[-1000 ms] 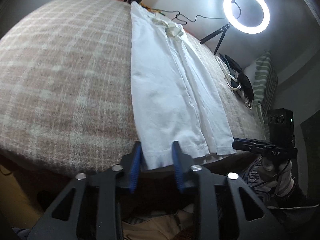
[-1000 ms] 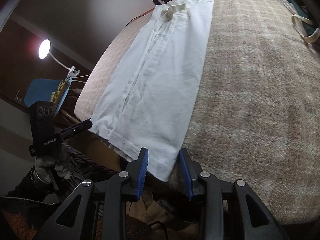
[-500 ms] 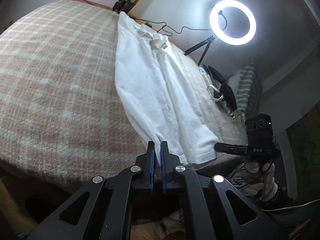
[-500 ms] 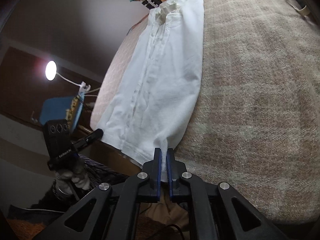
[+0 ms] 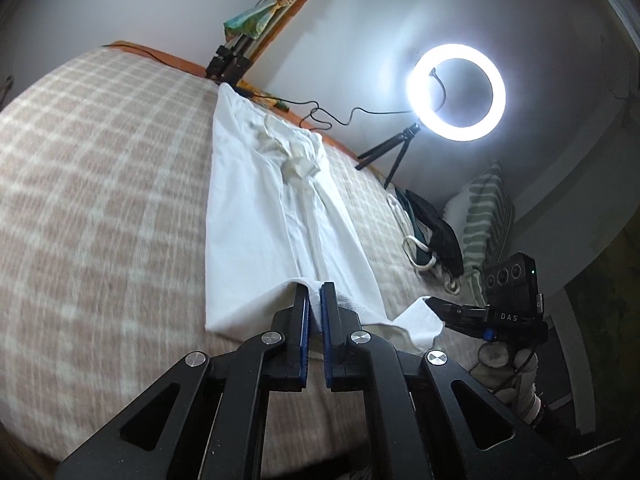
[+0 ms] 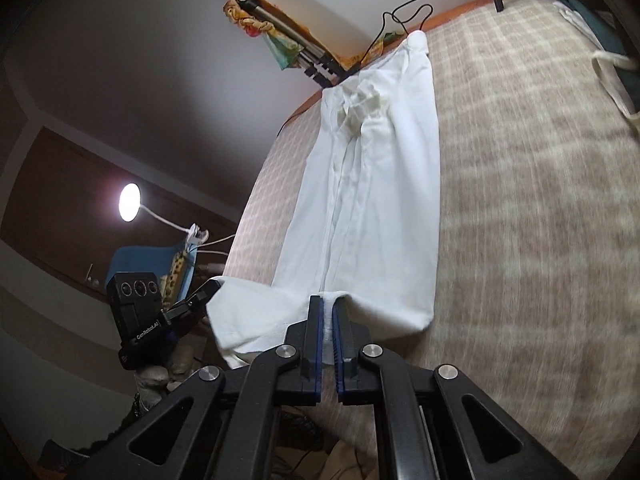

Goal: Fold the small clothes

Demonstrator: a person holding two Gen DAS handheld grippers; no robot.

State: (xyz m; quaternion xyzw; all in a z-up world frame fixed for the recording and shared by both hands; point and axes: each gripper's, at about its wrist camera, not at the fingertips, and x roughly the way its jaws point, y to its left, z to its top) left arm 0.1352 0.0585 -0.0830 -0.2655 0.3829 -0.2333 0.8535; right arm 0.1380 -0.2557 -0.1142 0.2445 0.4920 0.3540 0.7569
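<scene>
Both hand-held grippers, left (image 5: 314, 300) and right (image 6: 328, 312), are pinching the white garment's (image 5: 256, 216) near hem above the bed (image 5: 100, 200); the lengthwise fold is just beginning.

1. We read "DAS" in pale letters on the black body of the right gripper (image 5: 434, 305), on the flat part just below its camera block, as the left wrist view shows it.
2. We read "GenRobot.AI" in small pale letters running up the black housing of the left gripper (image 6: 210, 286), beneath its three round lenses, in the right wrist view.
3. We find no other text, number or sign that we can read in either view.
</scene>
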